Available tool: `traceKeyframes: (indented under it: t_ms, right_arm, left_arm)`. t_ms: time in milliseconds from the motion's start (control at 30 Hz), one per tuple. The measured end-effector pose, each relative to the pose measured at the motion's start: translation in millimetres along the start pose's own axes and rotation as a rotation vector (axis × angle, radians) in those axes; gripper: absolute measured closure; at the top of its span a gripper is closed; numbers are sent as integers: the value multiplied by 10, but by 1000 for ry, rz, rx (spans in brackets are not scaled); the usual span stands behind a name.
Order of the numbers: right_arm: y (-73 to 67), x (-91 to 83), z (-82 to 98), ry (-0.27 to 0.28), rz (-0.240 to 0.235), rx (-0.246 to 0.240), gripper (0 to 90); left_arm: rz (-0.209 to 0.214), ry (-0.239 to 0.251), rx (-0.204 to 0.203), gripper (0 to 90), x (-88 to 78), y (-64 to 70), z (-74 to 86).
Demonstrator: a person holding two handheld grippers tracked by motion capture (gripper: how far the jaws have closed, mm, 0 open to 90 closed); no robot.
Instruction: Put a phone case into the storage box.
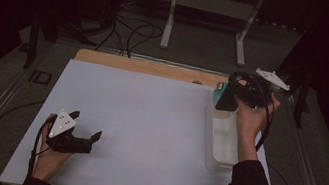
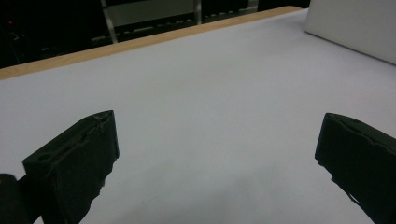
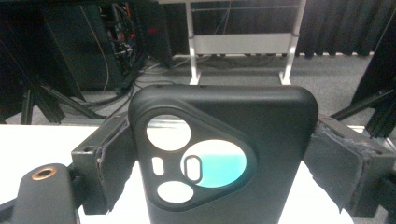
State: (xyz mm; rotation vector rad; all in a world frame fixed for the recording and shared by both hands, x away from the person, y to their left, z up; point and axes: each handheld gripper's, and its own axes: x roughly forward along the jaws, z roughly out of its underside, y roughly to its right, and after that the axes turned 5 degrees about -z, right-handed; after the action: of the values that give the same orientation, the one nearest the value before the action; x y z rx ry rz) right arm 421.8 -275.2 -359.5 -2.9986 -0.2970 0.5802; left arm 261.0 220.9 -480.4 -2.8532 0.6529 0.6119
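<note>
A black phone case [image 3: 224,140] with a camera cut-out stands upright between the pads of my right gripper [image 3: 224,161], which is shut on its two sides. Teal shows through the cut-out. In the high view that right gripper [image 1: 226,94] holds the phone case [image 1: 226,102] above the far end of a clear plastic bin [image 1: 222,145] at the table's right side. My left gripper [image 1: 86,125] rests low at the table's near left, open, with nothing between its fingers [image 2: 74,163].
A white mat [image 1: 148,115] covers the table, with a wooden strip [image 1: 146,66] along the far edge. The bin's pale wall [image 2: 355,23] lies ahead of the left gripper. Cables and a metal stand [image 1: 209,9] are on the floor beyond.
</note>
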Motion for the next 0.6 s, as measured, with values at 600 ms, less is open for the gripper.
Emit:
traceKeyframes:
  t_ms: [600]
  right_arm:
    - [82, 345, 290, -94, 27, 27, 142]
  left_arm:
    - [-5, 7, -9, 0, -18, -10, -1]
